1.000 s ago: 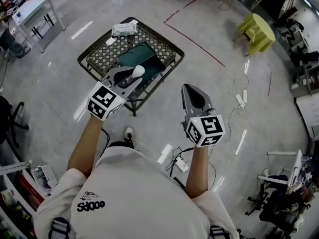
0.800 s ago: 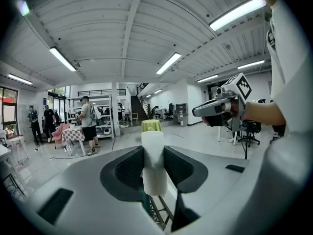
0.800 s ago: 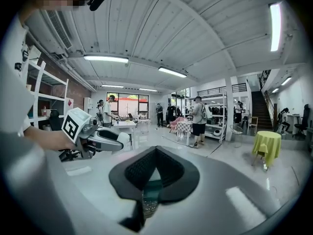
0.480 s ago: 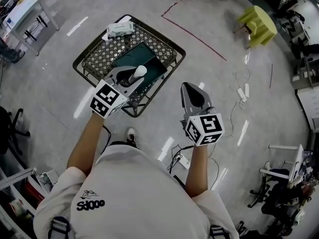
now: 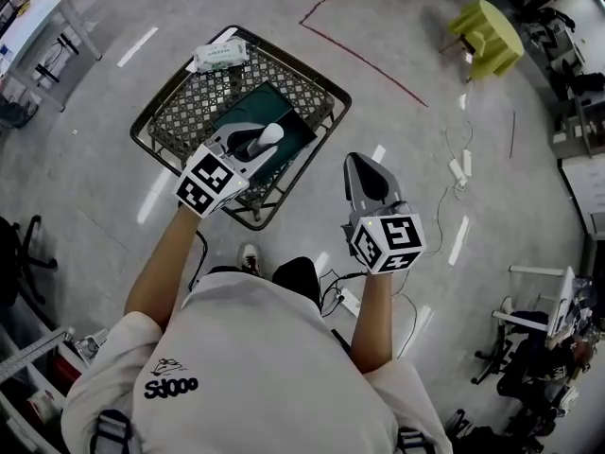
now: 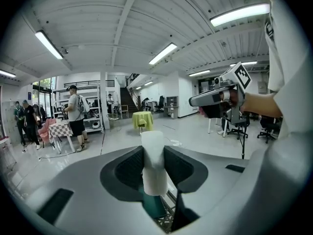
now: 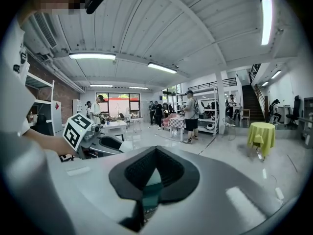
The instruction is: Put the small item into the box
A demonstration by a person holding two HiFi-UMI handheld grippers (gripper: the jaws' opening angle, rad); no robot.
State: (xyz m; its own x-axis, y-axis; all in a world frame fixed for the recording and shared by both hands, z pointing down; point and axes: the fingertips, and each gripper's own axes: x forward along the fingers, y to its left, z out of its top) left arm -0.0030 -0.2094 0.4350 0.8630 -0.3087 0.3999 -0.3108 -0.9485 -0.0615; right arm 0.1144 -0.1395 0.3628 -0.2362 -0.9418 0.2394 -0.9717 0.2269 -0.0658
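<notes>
A small white item (image 5: 270,136) is clamped between the pads of my left gripper (image 5: 259,148), which hangs over the dark green box (image 5: 255,112) on the lattice-top table (image 5: 180,112). In the left gripper view the white item (image 6: 154,170) stands upright between the jaws, with the green box (image 6: 154,208) just below it. My right gripper (image 5: 357,165) hovers to the right of the table, off its edge, jaws shut with nothing in them. In the right gripper view its pads (image 7: 155,153) meet at the tip.
A white packet (image 5: 218,56) lies on the table's far corner. Cables and a power strip (image 5: 458,170) trail on the glossy floor to the right. A yellow-green covered table (image 5: 487,36) stands farther off, and several people stand at the back of the hall.
Both grippers have moved forward towards the table. The left one, still holding the white item, now sits over the green box. The right one has come closer to the table's edge.
</notes>
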